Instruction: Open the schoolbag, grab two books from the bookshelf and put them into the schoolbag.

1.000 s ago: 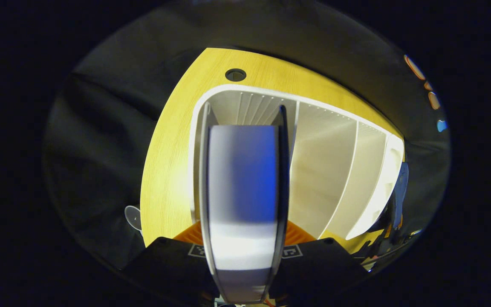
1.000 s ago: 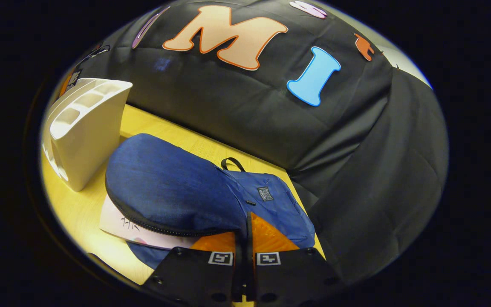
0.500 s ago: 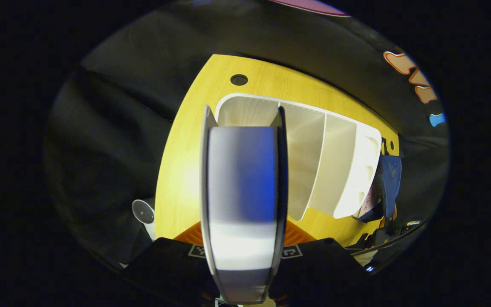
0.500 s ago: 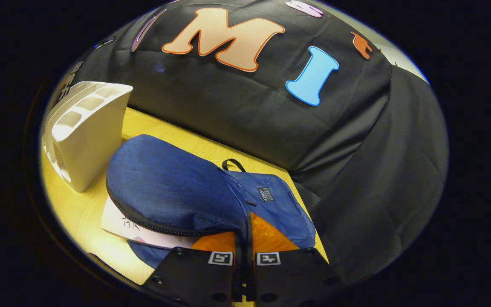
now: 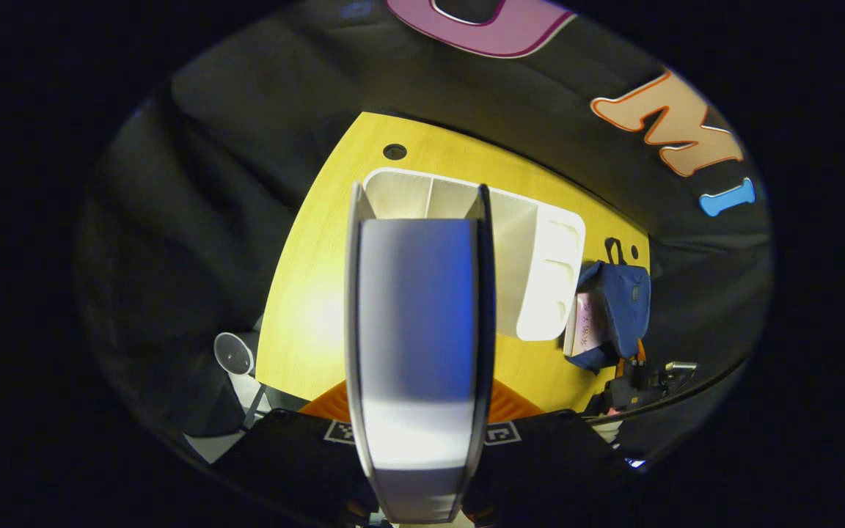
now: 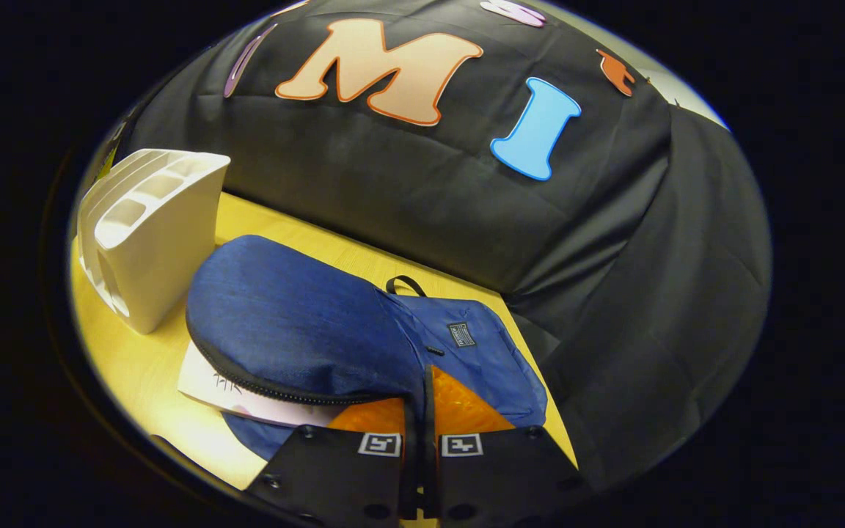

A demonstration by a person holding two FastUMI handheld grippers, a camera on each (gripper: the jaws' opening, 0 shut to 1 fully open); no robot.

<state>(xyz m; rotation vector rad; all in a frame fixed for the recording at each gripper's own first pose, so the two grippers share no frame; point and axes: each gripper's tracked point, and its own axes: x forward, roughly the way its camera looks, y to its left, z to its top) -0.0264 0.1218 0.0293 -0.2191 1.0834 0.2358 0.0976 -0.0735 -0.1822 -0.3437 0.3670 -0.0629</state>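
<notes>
Blue-and-white book (image 5: 416, 337) sits clamped in the left gripper (image 5: 416, 411); right gripper (image 6: 420, 411) pinches the blue fabric schoolbag's (image 6: 305, 330) flap.

Between my left hand-held gripper's (image 5: 419, 411) fingers I see a book (image 5: 416, 330) with a smooth, slightly glossy cover that catches the light near its lower end. Beyond it, the bookshelf (image 5: 540, 271) looks like smooth matt white plastic. The tabletop (image 5: 312, 293) has a fine wood grain with a soft sheen. Ahead of my right hand-held gripper (image 6: 420, 411), the schoolbag (image 6: 305, 330) is matt woven cloth, denim-like, edged by a zip; paper (image 6: 210, 381) sticks out beneath its flap.
</notes>
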